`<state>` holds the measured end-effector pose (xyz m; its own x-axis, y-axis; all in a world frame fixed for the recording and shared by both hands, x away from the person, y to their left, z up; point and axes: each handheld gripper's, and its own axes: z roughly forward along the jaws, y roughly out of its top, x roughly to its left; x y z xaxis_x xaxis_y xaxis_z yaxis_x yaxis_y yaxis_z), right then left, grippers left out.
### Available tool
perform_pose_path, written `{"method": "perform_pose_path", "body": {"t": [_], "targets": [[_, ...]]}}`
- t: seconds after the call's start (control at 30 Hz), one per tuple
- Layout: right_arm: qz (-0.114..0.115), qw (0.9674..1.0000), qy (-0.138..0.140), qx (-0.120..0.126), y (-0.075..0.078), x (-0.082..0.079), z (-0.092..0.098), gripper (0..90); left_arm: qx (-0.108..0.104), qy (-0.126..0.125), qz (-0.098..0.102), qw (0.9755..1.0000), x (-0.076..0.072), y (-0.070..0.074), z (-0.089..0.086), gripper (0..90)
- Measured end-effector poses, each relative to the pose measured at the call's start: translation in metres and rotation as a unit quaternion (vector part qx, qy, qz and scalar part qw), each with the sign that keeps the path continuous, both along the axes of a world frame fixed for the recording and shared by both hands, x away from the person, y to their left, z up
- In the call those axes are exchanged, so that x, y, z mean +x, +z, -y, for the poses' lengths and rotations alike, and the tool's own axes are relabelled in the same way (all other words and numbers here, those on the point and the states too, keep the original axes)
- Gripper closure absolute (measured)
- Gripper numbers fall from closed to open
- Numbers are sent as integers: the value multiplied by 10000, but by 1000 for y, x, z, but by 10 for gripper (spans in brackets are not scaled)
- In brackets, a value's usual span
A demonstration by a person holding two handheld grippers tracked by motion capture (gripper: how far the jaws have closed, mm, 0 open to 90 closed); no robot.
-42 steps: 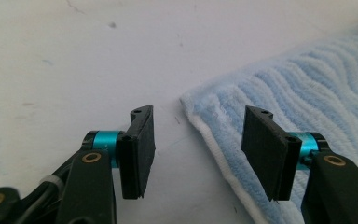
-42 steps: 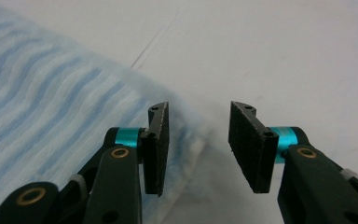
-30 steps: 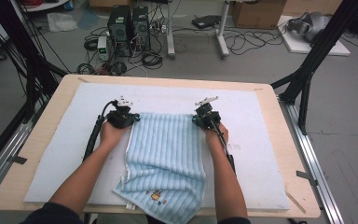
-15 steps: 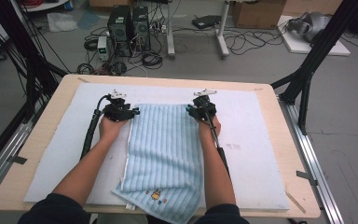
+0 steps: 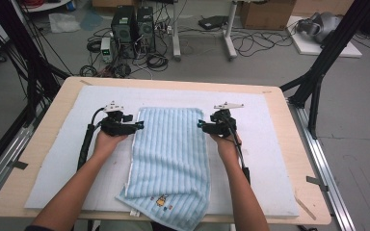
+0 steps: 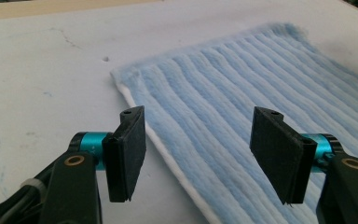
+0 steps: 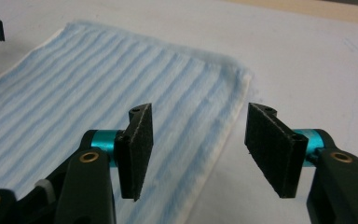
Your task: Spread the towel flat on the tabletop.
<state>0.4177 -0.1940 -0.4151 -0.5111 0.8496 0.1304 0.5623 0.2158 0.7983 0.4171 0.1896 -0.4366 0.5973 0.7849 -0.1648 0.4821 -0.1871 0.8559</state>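
Your left gripper [image 5: 138, 126] and right gripper [image 5: 200, 125] have just been opening and now stand wide, with nothing between the pads. The blue towel [image 5: 169, 163] lies flat on the white mat [image 5: 265, 159], its long edges just below each pair of jaws.

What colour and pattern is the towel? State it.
The towel is light blue with raised lengthwise stripes and a white edge, seen best in the left gripper view.

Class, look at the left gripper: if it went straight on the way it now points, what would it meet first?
Probably the long edge of the light blue striped towel, lying just ahead of the open left gripper; height above it is unclear.
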Motion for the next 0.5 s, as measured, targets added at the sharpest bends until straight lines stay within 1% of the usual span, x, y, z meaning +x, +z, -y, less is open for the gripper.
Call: {"method": "perform_pose_path", "body": {"t": [0.03, 0.1, 0.17, 0.2, 0.23, 0.3, 0.33, 0.37, 0.4, 0.43, 0.47, 0.5], "targets": [[-3, 10000, 11, 6, -1, -4, 2, 423, 40, -63, -43, 10000, -2, -1, 1, 359], [-47, 10000, 78, -4, -2, -12, 6, 442, 9, -99, -60, 9999, -7, -2, 2, 335], [-92, 9998, 143, -44, -5, -21, 7, 463, 35, -161, -100, 9998, -11, -3, 2, 339], [-73, 9998, 165, -76, -6, -22, 8, 466, 97, -220, -152, 9996, -13, -5, 3, 344], [-131, 9996, 197, -131, -8, -27, 8, 471, 172, -282, -196, 9993, -14, -6, 4, 358], [-429, 9981, 290, -325, -11, -31, 6, 472, 271, -347, -250, 9987, -17, -9, 7, 375], [-491, 9974, 323, -420, -13, -32, 4, 472, 302, -365, -271, 9985, -17, -10, 8, 380], [-503, 9972, 344, -435, -14, -34, 2, 479, 372, -391, -283, 9981, -18, -12, 9, 385], [-456, 9975, 355, -406, -16, -36, 0, 488, 452, -406, -279, 9978, -18, -13, 12, 390], [-473, 9972, 374, -443, -19, -37, -4, 489, 615, -474, -293, 9965, -18, -14, 14, 406], [-530, 9964, 401, -522, -23, -36, -7, 491, 750, -463, -246, 9958, -20, -15, 17, 436], [-577, 9956, 427, -608, -26, -36, -11, 494, 915, -459, -165, 9946, -21, -15, 19, 445]]}}
